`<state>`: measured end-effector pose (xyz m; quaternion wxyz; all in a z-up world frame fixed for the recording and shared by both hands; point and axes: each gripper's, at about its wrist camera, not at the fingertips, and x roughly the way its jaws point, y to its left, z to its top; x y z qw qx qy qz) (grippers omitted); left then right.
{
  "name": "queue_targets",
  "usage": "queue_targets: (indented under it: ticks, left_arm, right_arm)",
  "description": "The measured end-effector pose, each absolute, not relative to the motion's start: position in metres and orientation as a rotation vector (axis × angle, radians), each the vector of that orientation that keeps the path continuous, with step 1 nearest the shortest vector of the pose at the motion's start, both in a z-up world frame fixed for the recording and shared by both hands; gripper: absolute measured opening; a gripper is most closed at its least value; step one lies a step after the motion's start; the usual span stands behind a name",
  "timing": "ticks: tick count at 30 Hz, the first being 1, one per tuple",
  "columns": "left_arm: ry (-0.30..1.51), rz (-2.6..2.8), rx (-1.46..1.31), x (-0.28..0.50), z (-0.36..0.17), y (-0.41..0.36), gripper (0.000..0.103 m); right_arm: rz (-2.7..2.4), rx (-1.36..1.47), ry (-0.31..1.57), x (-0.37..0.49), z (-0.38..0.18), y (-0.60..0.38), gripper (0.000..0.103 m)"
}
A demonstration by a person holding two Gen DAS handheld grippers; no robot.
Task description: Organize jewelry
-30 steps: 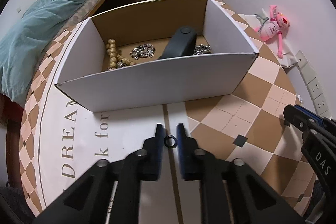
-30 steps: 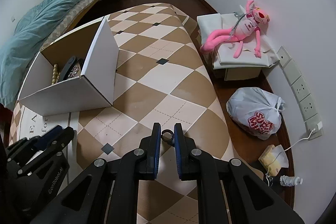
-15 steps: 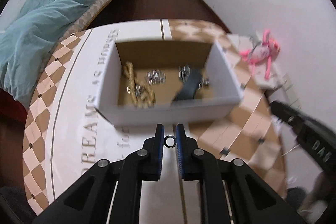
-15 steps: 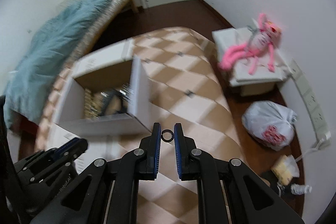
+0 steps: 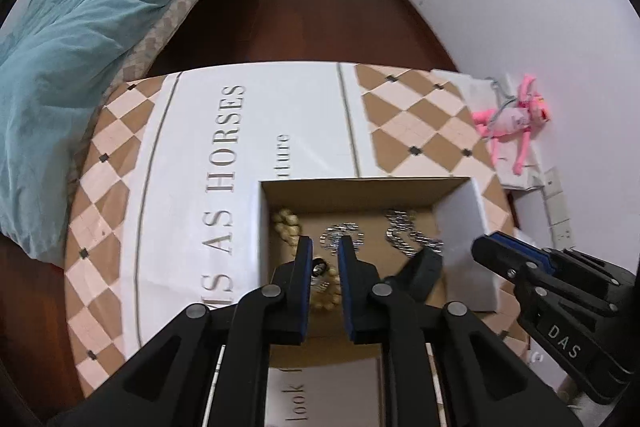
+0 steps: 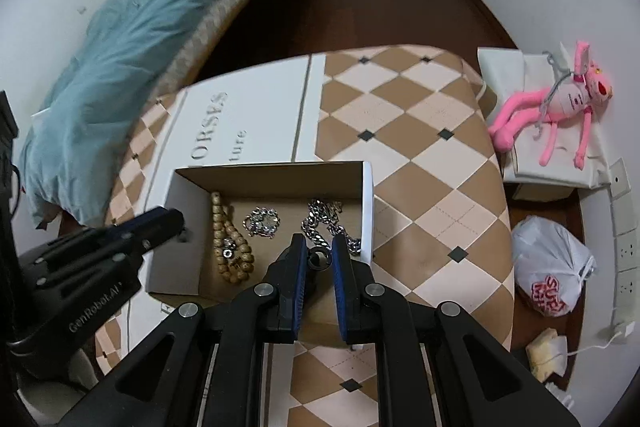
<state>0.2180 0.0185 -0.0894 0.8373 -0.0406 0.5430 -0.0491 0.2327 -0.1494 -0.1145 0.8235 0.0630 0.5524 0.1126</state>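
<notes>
An open cardboard box (image 5: pixel 460 215) (image 6: pixel 370 211) stands on the checkered table. It holds a wooden bead bracelet (image 6: pixel 226 239) (image 5: pixel 286 223), a silver bracelet (image 6: pixel 262 221) (image 5: pixel 340 233) and a silver chain (image 6: pixel 328 217) (image 5: pixel 404 231). My left gripper (image 5: pixel 322 259) hovers over the box, shut on a small dark ring (image 5: pixel 319 265). My right gripper (image 6: pixel 319 255) is also over the box, shut on another dark ring (image 6: pixel 319 258). Each gripper shows in the other's view, the right one (image 5: pixel 520 267) and the left one (image 6: pixel 132 231).
A white panel with lettering (image 5: pixel 224 147) covers part of the table. A bed with a teal blanket (image 5: pixel 72 39) lies at the left. A pink plush toy (image 6: pixel 560 103) on white cloth, a plastic bag (image 6: pixel 552 279) and wall sockets sit at the right.
Both grippers have lifted from the table with their rings and moved up and forward until they hang over the open box.
</notes>
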Motion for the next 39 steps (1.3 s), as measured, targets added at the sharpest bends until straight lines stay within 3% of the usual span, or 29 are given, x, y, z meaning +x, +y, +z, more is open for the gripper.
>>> queue_targets:
  ticks: [1,3,4,5,9,10,11,13,19,29,39]
  left_arm:
    - [1.154,-0.088,-0.08,0.22,-0.09,0.02,0.019]
    - [1.146,-0.061,-0.059,0.22,-0.088,0.022,0.048]
    - [1.133,-0.053,-0.061,0.219,-0.086,0.024,0.07]
    - [1.117,-0.044,-0.067,0.217,-0.084,0.027,0.077]
    - [1.113,-0.011,-0.074,0.213,-0.081,0.035,0.077]
    - [1.11,0.0,-0.071,0.211,-0.081,0.037,0.081]
    - [1.109,0.008,-0.068,0.21,-0.081,0.038,0.091]
    - [1.108,0.031,-0.064,0.206,-0.081,0.041,0.099]
    - [1.098,0.086,-0.044,0.188,-0.087,0.045,0.102]
    - [1.1,0.106,-0.04,0.168,-0.09,0.041,0.102]
    - [1.01,0.101,-0.021,0.125,-0.041,0.034,0.102]
  right_arm:
    - [0.239,0.14,1.192,0.235,-0.117,-0.15,0.02]
    - [0.231,0.142,1.2,0.238,-0.117,-0.151,0.035]
    - [0.227,0.142,1.197,0.237,-0.116,-0.153,0.04]
    - [0.223,0.143,1.193,0.237,-0.114,-0.154,0.04]
    - [0.197,0.124,1.174,0.234,-0.106,-0.157,0.04]
    - [0.19,0.123,1.167,0.232,-0.104,-0.158,0.045]
    - [0.183,0.119,1.164,0.231,-0.102,-0.159,0.055]
    - [0.154,0.093,1.153,0.227,-0.099,-0.16,0.07]
    - [0.069,0.017,1.144,0.215,-0.1,-0.162,0.097]
    - [0.009,-0.028,1.156,0.194,-0.115,-0.163,0.102]
    - [0.002,-0.02,1.059,0.147,-0.067,-0.167,0.102]
